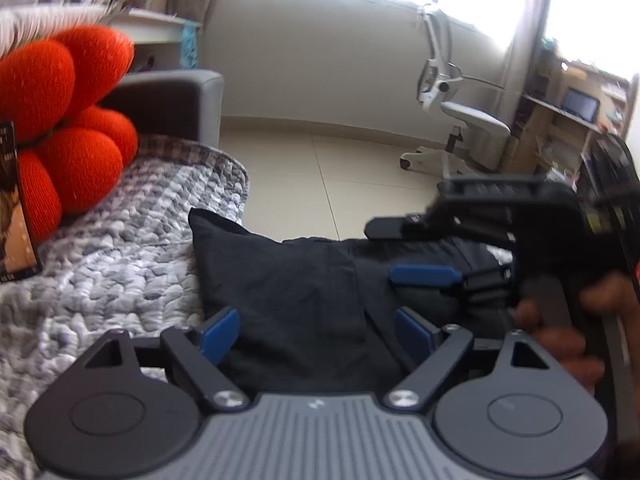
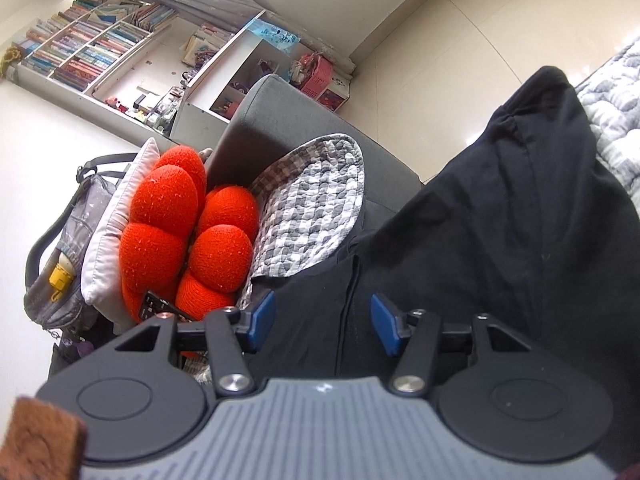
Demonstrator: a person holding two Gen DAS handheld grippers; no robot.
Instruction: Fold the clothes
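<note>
Biggest worry from where I'm sitting: my left gripper (image 1: pixel 316 334) has its jaws spread wide with nothing pinched, just hanging low over the black garment (image 1: pixel 288 280), so whatever fold is sitting there is held by gravity alone and could flop back open if I nudge it on the way out. The blue pads (image 1: pixel 218 332) sit either side of the fabric but I don't see them pressing on it. Second risk is the right gripper (image 2: pixel 322 322): its jaws stand partway apart with the cloth running up between them, and honestly I can't tell from its own camera whether the pads are biting the fabric or just straddling it. If it isn't really holding, the raised part of the garment slumps the moment I pull. If it is holding, a tug drags the whole thing off the quilted grey cover (image 1: pixel 120 248), and the far corner already sits close to the cover's edge with bare floor beyond. Third thing: the two tools are near each other. In the left view the right one comes in from the side, level across the frame, with the hand (image 1: pixel 560 340) wrapped on its handle right by my left finger linkage, so a careless move could knock them together. Pose-wise, both point down at a shallow angle toward the garment. Further back, the red knot cushion (image 1: pixel 60 120) leans against the grey armrest (image 1: pixel 172 100), out of the way I reckon.
</note>
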